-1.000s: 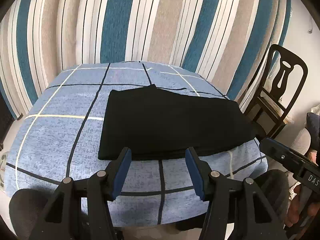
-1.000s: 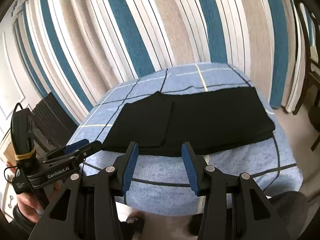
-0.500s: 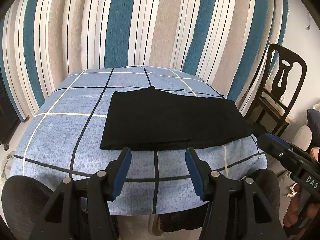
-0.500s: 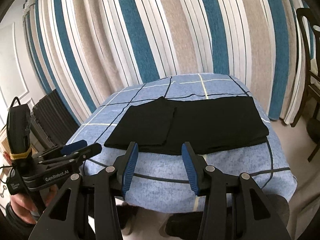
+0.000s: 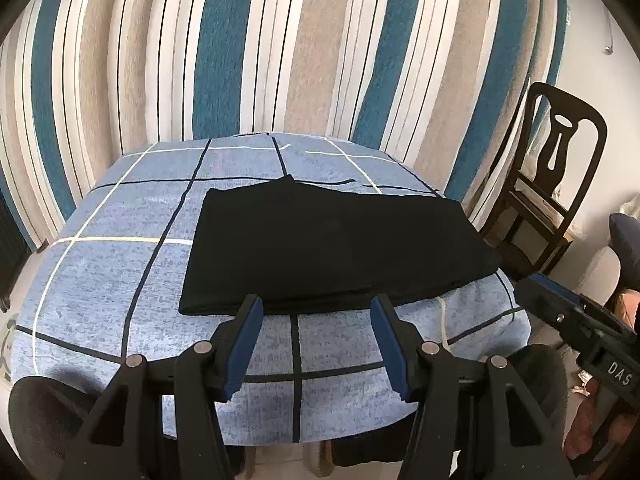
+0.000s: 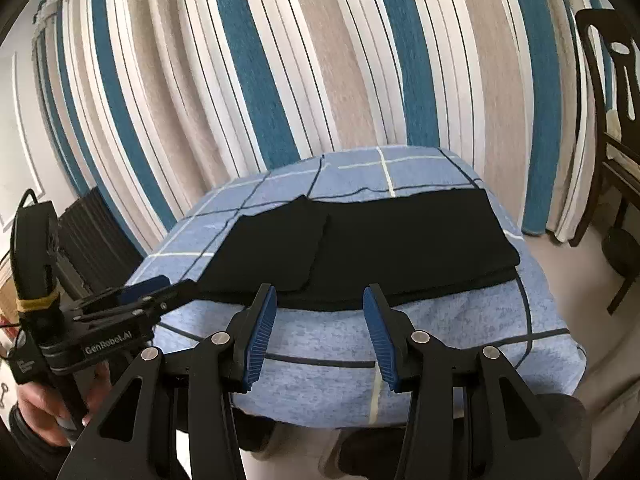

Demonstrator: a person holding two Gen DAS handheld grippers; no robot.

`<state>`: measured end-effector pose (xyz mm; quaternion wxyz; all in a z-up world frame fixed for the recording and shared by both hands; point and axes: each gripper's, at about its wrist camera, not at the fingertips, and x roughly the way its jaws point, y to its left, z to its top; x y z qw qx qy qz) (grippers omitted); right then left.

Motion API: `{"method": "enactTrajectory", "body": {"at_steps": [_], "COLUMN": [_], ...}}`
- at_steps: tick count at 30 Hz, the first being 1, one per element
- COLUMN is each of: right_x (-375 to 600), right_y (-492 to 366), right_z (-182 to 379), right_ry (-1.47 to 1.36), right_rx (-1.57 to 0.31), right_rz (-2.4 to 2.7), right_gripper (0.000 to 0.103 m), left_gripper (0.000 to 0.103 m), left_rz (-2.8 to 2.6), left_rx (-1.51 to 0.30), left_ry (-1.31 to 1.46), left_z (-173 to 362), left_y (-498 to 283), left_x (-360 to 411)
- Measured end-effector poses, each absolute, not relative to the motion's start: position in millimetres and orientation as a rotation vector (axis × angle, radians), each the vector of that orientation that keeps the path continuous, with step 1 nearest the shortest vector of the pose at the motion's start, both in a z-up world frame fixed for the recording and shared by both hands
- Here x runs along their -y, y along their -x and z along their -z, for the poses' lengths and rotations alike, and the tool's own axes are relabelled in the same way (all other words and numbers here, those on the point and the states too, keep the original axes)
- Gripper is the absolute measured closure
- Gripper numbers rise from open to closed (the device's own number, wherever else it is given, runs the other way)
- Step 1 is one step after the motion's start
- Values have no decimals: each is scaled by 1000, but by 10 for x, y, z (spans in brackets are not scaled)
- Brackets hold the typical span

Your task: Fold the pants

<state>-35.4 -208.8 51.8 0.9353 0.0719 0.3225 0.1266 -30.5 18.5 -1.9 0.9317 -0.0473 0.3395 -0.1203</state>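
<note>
Hand-held gripper, left (image 5: 316, 312): jaws standing apart, empty | flat black fabric pants (image 5: 332, 244) lying just ahead, long axis crosswise | right hand-held gripper (image 6: 316, 300) likewise apart, equally near.

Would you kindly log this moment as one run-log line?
pants: folded on table | left gripper: open, empty | right gripper: open, empty
</note>
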Motion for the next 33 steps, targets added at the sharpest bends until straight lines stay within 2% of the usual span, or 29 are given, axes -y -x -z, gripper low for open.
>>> {"method": "enactTrajectory", "body": {"at_steps": [22,27,33], "right_x": [2658,2874,3115], "right_y": [-360,-374,-374], "right_z": [73,162,301], "right_ry": [-250,-297,-380], "right_rx": [-781,-788,-810], "right_rz": [-170,-126,-71], "right_gripper": [57,49,49], "left_gripper": [45,45,45], "left_rz": [230,232,234], "left_rx": [-779,-786,-799], "left_ry": [82,82,70], "left_z": [360,444,561], "left_y": [-423,-532,-609], "left_x": [-41,-26,-14]}}
